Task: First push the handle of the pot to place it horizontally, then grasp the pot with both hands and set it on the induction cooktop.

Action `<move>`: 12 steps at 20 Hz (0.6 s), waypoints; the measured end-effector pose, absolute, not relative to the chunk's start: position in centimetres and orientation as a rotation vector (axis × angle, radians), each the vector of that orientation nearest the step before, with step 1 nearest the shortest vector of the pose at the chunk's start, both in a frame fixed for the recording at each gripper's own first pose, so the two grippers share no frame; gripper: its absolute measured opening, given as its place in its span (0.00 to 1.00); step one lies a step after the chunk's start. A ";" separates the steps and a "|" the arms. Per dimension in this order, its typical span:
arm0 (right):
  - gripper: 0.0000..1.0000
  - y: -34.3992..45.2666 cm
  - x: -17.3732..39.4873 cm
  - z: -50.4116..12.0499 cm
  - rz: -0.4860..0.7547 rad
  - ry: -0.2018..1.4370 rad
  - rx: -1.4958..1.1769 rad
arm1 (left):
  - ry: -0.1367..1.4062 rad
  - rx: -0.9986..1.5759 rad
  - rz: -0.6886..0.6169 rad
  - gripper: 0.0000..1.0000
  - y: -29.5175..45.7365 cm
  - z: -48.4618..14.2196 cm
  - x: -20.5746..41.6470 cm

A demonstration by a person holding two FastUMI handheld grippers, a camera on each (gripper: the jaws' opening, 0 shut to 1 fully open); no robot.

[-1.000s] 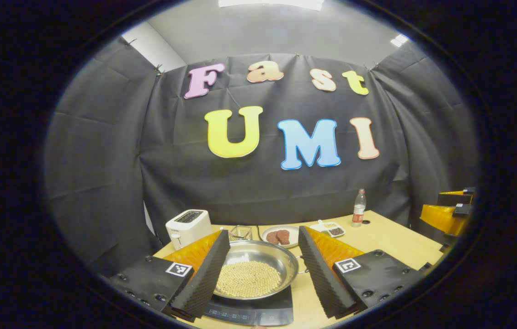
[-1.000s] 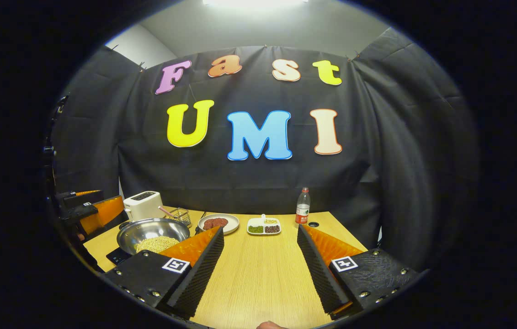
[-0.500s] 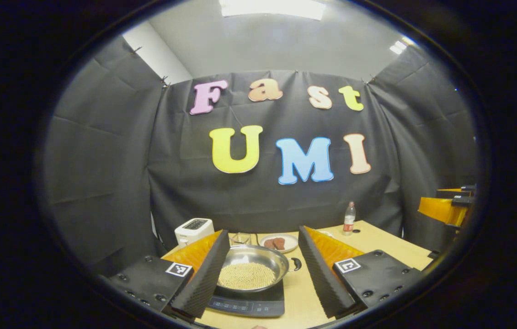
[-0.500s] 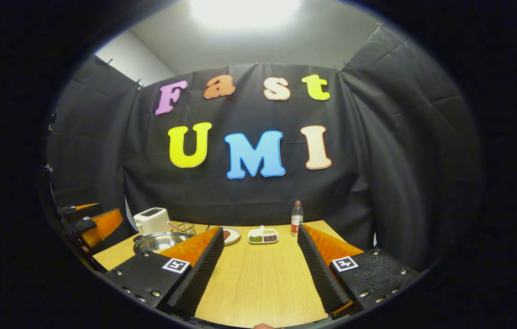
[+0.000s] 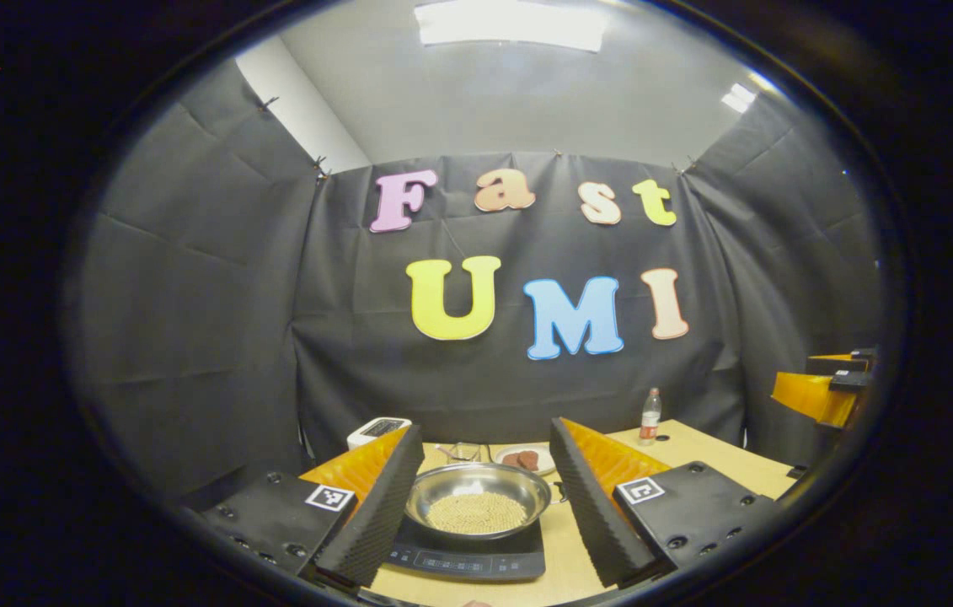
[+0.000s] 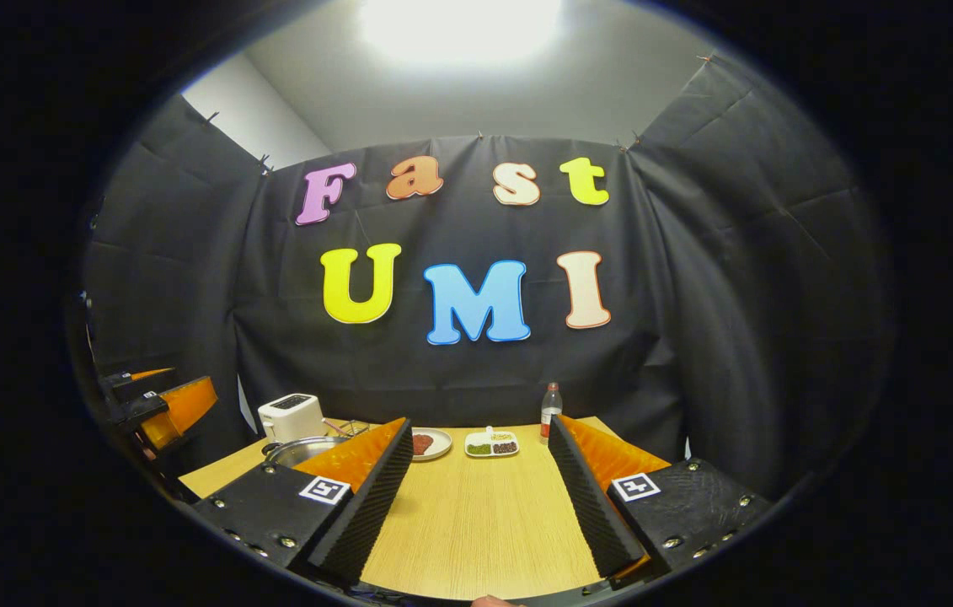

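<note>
A steel pot (image 5: 478, 502) holding pale beans sits on the black induction cooktop (image 5: 468, 558), with a small side handle (image 5: 559, 491) on its right. My left gripper (image 5: 484, 497) is open, drawn back from the pot, which shows between its fingers without touching them. In the right gripper view the pot's rim (image 6: 295, 451) peeks out behind the left finger. My right gripper (image 6: 480, 497) is open over bare wooden table (image 6: 476, 523). The left gripper (image 6: 156, 405) shows at the far left of the right gripper view, the right gripper (image 5: 826, 388) at the far right of the left gripper view.
A white toaster (image 6: 291, 416) stands at the back left beside a small wire basket (image 5: 461, 452). A plate of reddish patties (image 6: 426, 443), a white divided dish (image 6: 491, 444) and a plastic bottle (image 6: 550, 411) line the table's far edge.
Both grippers have pulled back and away from the table; the pot and other items look smaller and farther. The pot stays on the cooktop, and both grippers remain open.
</note>
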State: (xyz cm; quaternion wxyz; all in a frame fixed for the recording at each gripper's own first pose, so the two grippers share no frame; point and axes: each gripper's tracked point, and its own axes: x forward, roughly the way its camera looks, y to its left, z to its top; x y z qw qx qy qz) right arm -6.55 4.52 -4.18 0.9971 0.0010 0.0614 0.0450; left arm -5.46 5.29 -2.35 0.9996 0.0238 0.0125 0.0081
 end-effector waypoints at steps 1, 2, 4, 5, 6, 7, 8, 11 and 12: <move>0.97 4.6 -6.7 -4.0 0.090 0.118 -0.005 | 0.026 0.049 0.016 0.90 5.3 -2.4 -5.6; 0.97 4.6 -6.9 -3.9 0.087 0.116 -0.006 | 0.026 0.050 0.014 0.97 5.3 -2.4 -5.7; 0.97 4.6 -7.0 -3.8 0.085 0.113 -0.006 | 0.023 0.048 0.010 0.97 5.3 -2.3 -5.8; 0.97 4.5 -7.0 -3.9 0.081 0.112 -0.007 | 0.021 0.047 0.010 0.97 5.3 -2.2 -5.8; 0.97 4.5 -6.9 -3.8 0.080 0.112 -0.008 | 0.018 0.049 0.016 0.94 5.4 -2.1 -5.7; 0.97 4.5 -7.0 -3.9 0.079 0.112 -0.010 | 0.012 0.052 0.016 0.97 5.5 -2.0 -5.7; 0.97 4.3 -6.9 -4.0 0.073 0.109 -0.016 | 0.008 0.055 0.015 0.97 5.4 -1.9 -5.7; 0.97 4.4 -6.9 -3.9 0.072 0.105 -0.022 | 0.005 0.056 0.009 0.97 5.0 -2.0 -5.6; 0.97 4.4 -6.9 -3.8 0.073 0.103 -0.019 | 0.007 0.053 0.005 0.97 4.9 -2.0 -5.5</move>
